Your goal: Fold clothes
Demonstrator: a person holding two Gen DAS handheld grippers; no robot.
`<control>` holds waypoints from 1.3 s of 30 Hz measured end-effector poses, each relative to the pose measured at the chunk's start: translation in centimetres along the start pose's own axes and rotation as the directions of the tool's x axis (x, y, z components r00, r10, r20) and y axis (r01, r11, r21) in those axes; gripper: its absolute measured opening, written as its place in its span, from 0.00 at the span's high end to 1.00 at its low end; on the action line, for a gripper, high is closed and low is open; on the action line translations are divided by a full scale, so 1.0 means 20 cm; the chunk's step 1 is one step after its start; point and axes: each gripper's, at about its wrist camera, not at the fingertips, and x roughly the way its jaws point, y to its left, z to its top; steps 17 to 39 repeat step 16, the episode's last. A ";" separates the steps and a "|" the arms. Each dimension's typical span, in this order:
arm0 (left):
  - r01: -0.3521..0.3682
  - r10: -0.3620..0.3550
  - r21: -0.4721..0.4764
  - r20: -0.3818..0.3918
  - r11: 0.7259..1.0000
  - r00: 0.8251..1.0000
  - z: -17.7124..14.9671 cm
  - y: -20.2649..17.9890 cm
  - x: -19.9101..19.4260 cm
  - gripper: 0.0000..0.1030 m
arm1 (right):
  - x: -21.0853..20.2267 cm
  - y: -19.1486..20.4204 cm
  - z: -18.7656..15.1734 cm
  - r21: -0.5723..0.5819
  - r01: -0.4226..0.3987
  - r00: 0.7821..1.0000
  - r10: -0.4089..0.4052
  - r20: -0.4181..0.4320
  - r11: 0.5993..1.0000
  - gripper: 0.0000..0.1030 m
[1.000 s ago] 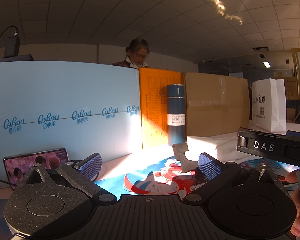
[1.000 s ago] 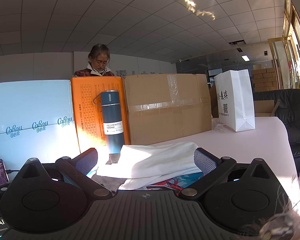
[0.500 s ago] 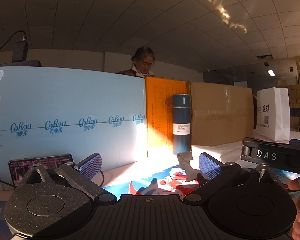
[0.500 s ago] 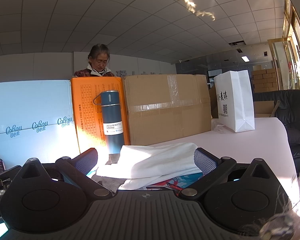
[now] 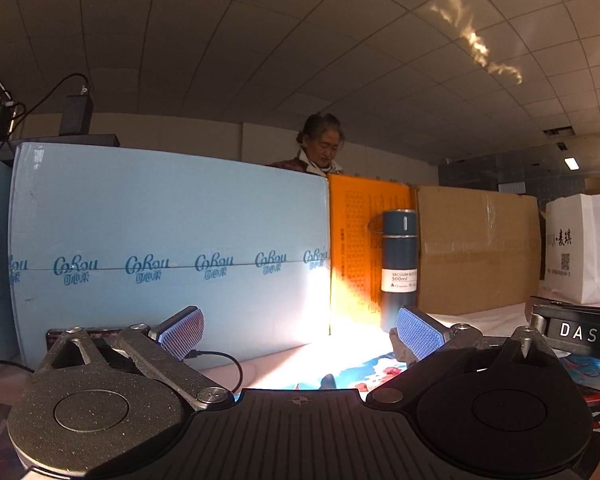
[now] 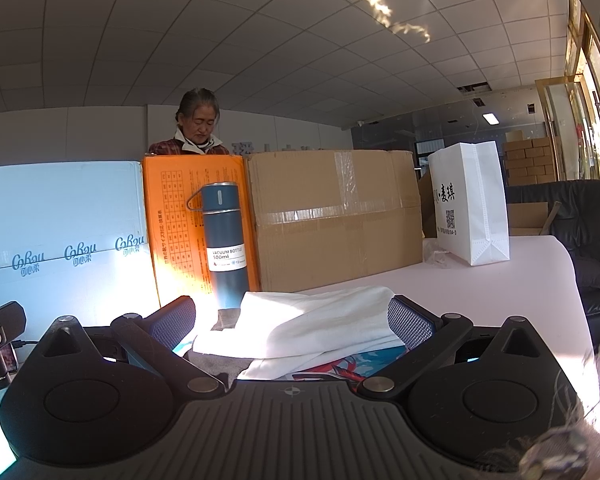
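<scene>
Two claws are in the air above the bench [image 6: 500, 280], and both are spread wide with nothing between the pads. The left claw [image 5: 298, 330] looks toward the light blue box [image 5: 168, 248] and the sunlit printed cloth [image 5: 340, 372] under it. Further right stand the blue bottle [image 6: 224, 240] and the cardboard box [image 6: 336, 216]. The right claw [image 6: 292, 322] hangs just in front of the white garment [image 6: 316, 328], which lies in loose layers on a grey cloth [image 6: 214, 362] and the printed one. I judge the step is the approach, before any grasp. Next, each claw probably must go down to an edge of the white garment and close on it.
</scene>
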 end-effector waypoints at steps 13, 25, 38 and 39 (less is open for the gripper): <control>0.011 -0.011 -0.003 -0.008 1.000 1.000 -0.01 0.00 0.01 0.00 | 0.00 0.00 0.00 0.000 0.000 1.000 0.000 -0.001 1.000 0.00; 0.017 -0.017 -0.002 -0.009 1.000 1.000 -0.01 0.00 0.01 0.00 | 0.00 0.00 0.00 0.000 0.001 1.000 -0.001 -0.002 1.000 0.00; 0.017 -0.017 -0.002 -0.009 1.000 1.000 -0.01 0.00 0.01 0.00 | 0.00 0.00 0.00 0.000 0.001 1.000 -0.001 -0.002 1.000 0.00; 0.017 -0.017 -0.002 -0.009 1.000 1.000 -0.01 0.00 0.01 0.00 | 0.00 0.00 0.00 0.000 0.001 1.000 -0.001 -0.002 1.000 0.00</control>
